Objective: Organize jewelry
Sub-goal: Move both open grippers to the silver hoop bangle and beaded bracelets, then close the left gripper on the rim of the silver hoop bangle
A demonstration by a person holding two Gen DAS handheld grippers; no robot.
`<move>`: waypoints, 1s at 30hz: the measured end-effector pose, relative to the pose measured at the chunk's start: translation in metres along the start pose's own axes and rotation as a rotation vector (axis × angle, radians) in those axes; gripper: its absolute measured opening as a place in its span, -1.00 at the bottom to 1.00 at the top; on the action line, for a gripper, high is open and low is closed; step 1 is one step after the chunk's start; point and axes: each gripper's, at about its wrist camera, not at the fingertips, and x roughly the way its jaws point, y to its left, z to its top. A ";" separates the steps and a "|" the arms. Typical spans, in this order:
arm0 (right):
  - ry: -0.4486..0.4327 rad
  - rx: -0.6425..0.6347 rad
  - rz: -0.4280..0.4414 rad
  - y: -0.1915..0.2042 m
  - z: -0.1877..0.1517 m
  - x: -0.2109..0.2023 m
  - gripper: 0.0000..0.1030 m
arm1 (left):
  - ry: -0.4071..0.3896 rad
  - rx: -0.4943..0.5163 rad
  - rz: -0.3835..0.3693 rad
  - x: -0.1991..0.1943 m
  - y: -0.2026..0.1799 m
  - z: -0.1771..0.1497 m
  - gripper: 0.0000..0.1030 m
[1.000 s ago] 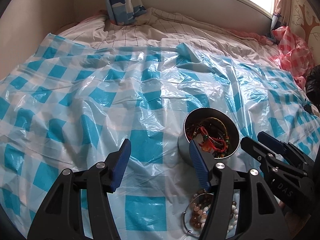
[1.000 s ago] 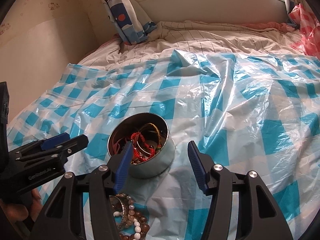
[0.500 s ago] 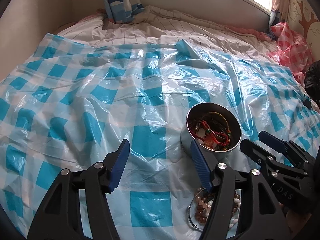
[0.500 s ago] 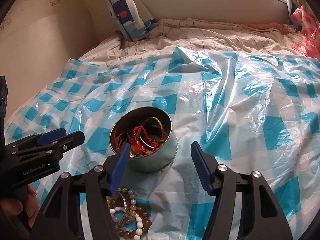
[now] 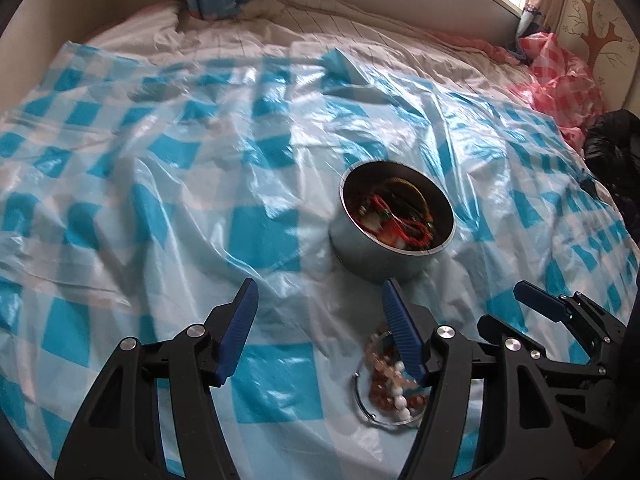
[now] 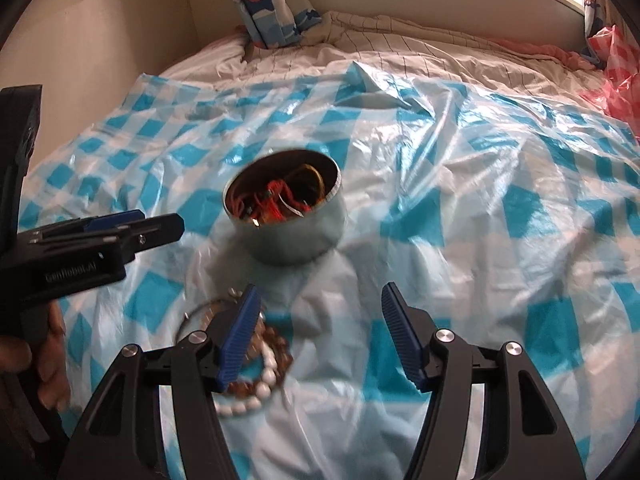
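Round metal tin (image 5: 394,240) sits upright on the blue-checked plastic sheet (image 5: 160,168) spread over the bed (image 5: 340,20), open mouth up, no long axis to speak of. Inside: a tangle of red cord bracelets (image 5: 400,220) plus a gold-coloured bangle (image 5: 408,186); individual pieces too jumbled to count. Just in front of the tin, apart from it, a pile of bead bracelets (image 5: 390,380) lies flat on the sheet: brown and white beads, with a thin metal hoop (image 5: 362,400) around the near side. Left gripper (image 5: 320,328) has its jaws apart, nothing between them, only sheet; its right finger covers part of the bead pile in the left wrist view. Right gripper (image 6: 320,328) is also spread and empty; its left finger hides part of the same pile (image 6: 260,372) in the right wrist view. Right wrist view shows the tin (image 6: 286,216) tilted by lens distortion, contents the same, and the left gripper (image 6: 132,224) coming in from the left edge with a hand (image 6: 36,364) on its handle. Left wrist view alone shows the right gripper (image 5: 532,308) at lower right, a pink-checked plastic bag (image 5: 560,68) and a black bag (image 5: 612,140) at the far right of the bed. Both views catch the blue patterned curtain (image 6: 264,0) at the head of the bed. Some motion blur in both.
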 end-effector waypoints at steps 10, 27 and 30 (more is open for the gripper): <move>0.029 -0.026 -0.018 -0.003 -0.003 0.003 0.18 | 0.066 0.124 0.038 0.016 -0.015 -0.024 0.18; 0.058 -0.107 -0.049 0.011 -0.005 0.020 0.19 | 0.089 0.299 0.241 0.022 -0.020 -0.042 0.22; 0.056 -0.123 -0.062 0.014 -0.004 0.022 0.19 | 0.085 0.280 0.267 0.019 -0.010 -0.040 0.21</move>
